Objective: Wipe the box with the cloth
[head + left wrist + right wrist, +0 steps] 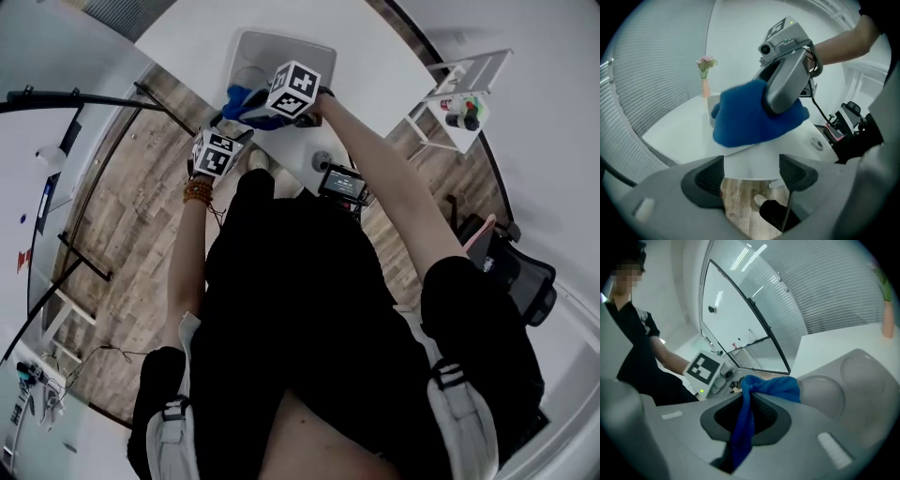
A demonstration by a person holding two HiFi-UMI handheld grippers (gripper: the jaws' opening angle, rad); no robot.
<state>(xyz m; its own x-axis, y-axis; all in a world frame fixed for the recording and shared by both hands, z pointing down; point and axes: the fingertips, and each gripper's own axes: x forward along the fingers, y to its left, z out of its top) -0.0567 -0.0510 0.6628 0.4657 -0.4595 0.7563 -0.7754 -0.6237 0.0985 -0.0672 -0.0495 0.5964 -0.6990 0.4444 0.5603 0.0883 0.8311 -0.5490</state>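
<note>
Our right gripper (749, 397), clenched on the blue cloth (776, 386), hangs just beside the near edge of the grey box (281, 49), nearer than our released, empty left gripper (751, 171).

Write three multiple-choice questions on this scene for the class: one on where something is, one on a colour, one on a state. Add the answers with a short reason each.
1. Where is the cloth?
A. on a chair seat
B. between the jaws of the right gripper
C. inside a drawer

2. What colour is the cloth?
A. red
B. blue
C. white

3. How do the jaws of the left gripper stand?
A. apart, with nothing between them
B. shut on the cloth
C. shut on a cup

Answers:
1 B, the right gripper view shows its jaws pinching the cloth.
2 B, it shows blue in every view.
3 A, the wooden floor shows through the gap between them.
</note>
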